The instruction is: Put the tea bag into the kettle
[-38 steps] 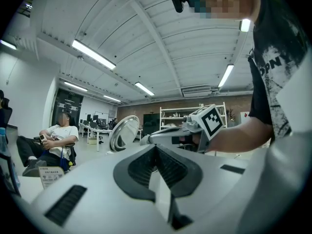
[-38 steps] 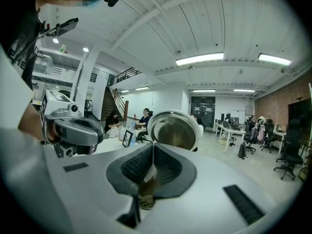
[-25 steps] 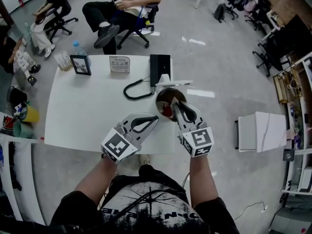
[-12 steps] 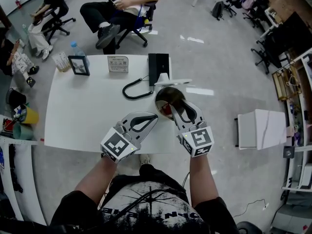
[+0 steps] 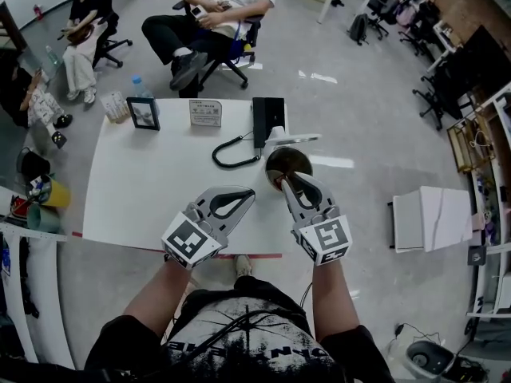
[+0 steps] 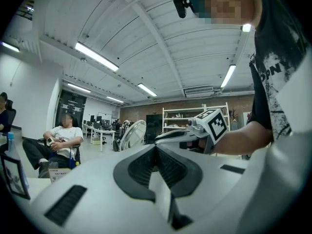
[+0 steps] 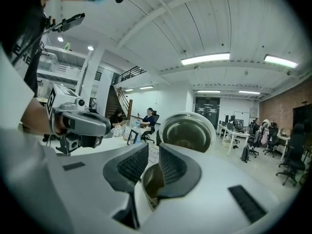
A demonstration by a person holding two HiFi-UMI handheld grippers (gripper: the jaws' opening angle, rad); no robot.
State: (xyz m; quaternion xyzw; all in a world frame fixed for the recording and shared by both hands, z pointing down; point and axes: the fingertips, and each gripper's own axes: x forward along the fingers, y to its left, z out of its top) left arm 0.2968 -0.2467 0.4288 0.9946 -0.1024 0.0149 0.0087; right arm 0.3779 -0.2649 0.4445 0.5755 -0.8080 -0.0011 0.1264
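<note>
Right claw (image 5: 285, 184) has backed off the kettle (image 5: 289, 163): earlier its tips hung over the mouth with a red scrap beside them, now they sit just short of the near rim and the red scrap no longer shows. Head view has also shifted a little; left claw (image 5: 251, 192) is about where it was.

Right claw: jaws closing, gap between the pads, nothing pinched. Left claw: pads together, empty, over the worktop (image 5: 152, 182) just left of the kettle.

Tea bag: not plainly visible anywhere. The right gripper view looks into the open kettle and shows a brownish patch (image 7: 187, 130) low inside, possibly the bag, can't confirm. Judging by the empty claw and open mouth, the drop looks done.

Kettle stands at the worktop's right edge, lid (image 5: 297, 138) swung up behind it, black base (image 5: 267, 116) and coiled cord (image 5: 231, 152) beside it.

Handling, as a judgement: the bag is very light, limp and thin, with paper that tears easily, more so when wet. Pinch it gently by the tag, string or top seam, not the belly. It will dangle and swing, so let go only over the centre of the mouth. Kettle wall is rigid and smooth.
</note>
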